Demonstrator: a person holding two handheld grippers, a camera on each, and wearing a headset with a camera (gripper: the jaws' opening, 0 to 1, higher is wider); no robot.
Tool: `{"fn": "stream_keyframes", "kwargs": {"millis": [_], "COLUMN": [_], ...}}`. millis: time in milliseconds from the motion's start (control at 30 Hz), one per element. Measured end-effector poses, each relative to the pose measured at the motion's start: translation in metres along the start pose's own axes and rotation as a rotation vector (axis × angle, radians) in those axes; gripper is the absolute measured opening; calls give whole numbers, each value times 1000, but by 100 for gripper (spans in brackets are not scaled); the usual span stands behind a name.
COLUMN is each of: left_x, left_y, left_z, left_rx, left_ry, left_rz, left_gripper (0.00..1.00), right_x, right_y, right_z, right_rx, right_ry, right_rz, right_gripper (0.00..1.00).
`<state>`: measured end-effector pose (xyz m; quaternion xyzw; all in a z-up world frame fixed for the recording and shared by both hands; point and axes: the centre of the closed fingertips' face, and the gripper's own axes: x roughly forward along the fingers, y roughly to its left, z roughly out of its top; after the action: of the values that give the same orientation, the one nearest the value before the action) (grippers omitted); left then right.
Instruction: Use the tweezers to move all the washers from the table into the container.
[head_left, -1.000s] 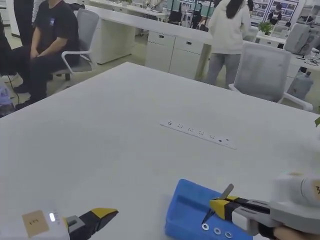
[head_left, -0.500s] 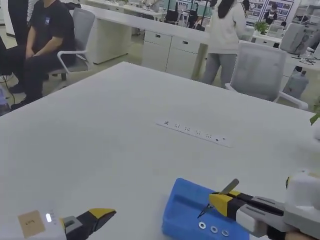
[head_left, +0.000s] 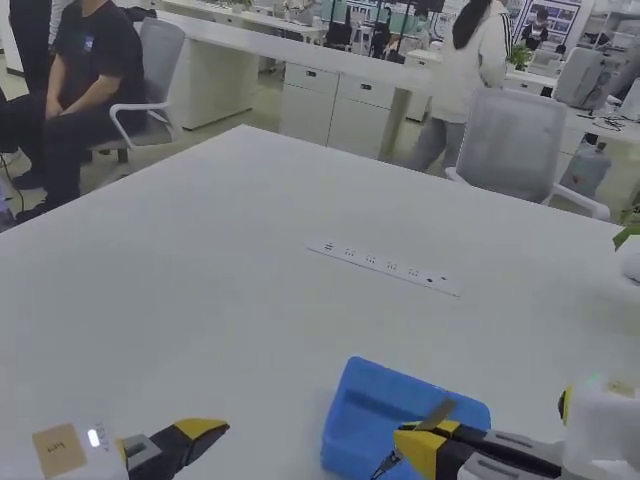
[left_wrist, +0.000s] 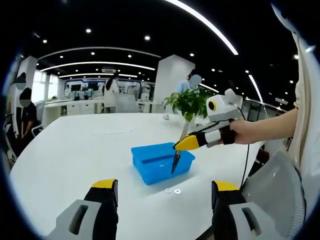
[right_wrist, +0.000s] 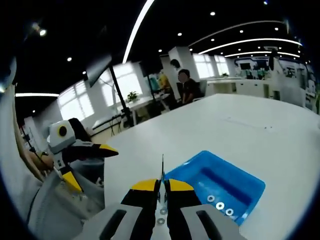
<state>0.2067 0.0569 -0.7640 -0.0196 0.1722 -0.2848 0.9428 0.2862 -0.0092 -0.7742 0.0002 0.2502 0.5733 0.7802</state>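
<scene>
Left: your left gripper (head_left: 205, 432) hovers low over the counter (head_left: 200, 300), fingers well apart, holding nothing.

Centre: the blue container (head_left: 345, 440) sits on the counter. Three washers (right_wrist: 220, 205) lie in a row inside it. Two loose washers (left_wrist: 172, 190) lie on the counter just beside it.

Right: your right gripper (head_left: 415, 445) has its fingers clamped on the tweezers (right_wrist: 162, 170). The tweezer tip points down at the container's edge, near the loose washers.
</scene>
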Motion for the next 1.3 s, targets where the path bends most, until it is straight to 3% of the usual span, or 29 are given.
{"fn": "stream_keyframes", "kwargs": {"millis": [367,667,967,1067,1300], "left_x": [0,0,0,0,0], "left_y": [-1,-1,-1,-1,-1], "left_z": [-1,-1,-2,-2,-3], "left_rx": [-2,-1,2,2,6], "left_ry": [4,7,11,13,16], "left_rz": [-5,-6,-7,-6,-8], "left_gripper": [77,77,77,77,76], "right_x": [9,9,11,11,12], "right_y": [6,6,7,11,23], "right_z": [-34,-47,-51,-52,-55], "right_rx": [22,18,-5,-42,-205], "right_ry": [92,132,145,153,184], "right_rz": [26,21,23,27,55], "right_gripper": [3,3,3,3,3]}}
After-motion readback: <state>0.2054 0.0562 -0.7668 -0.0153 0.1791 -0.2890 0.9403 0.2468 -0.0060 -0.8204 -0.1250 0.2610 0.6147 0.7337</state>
